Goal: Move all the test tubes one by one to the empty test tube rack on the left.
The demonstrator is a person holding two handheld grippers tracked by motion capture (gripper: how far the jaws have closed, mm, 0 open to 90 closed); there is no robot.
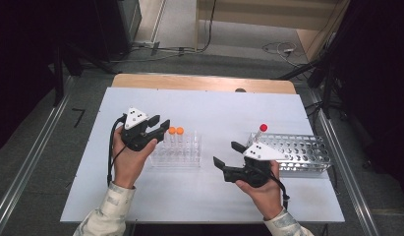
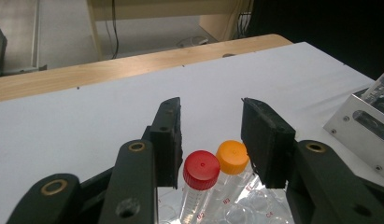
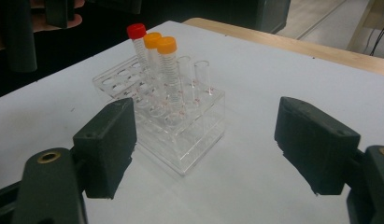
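While the left gripper [image 1: 162, 127] hovers at the clear rack's [image 1: 176, 158] ten o'clock corner, its jaws stand apart around the red-capped tube [image 2: 201, 169] without pressing it, an orange-capped tube [image 2: 232, 157] just beside at two o'clock. Well apart toward four o'clock, the right gripper [image 1: 228, 153] rests with jaws wide and nothing between them. At its two o'clock a metal rack [image 1: 300, 153] holds another red-capped tube [image 1: 261, 131].

Black claws [image 1: 160, 129], grey plates, pale patterned sleeves [image 1: 113, 206].

Capped tubes [image 1: 175, 132] in clear rack [image 1: 177, 153], metal rack [image 1: 298, 152] right.
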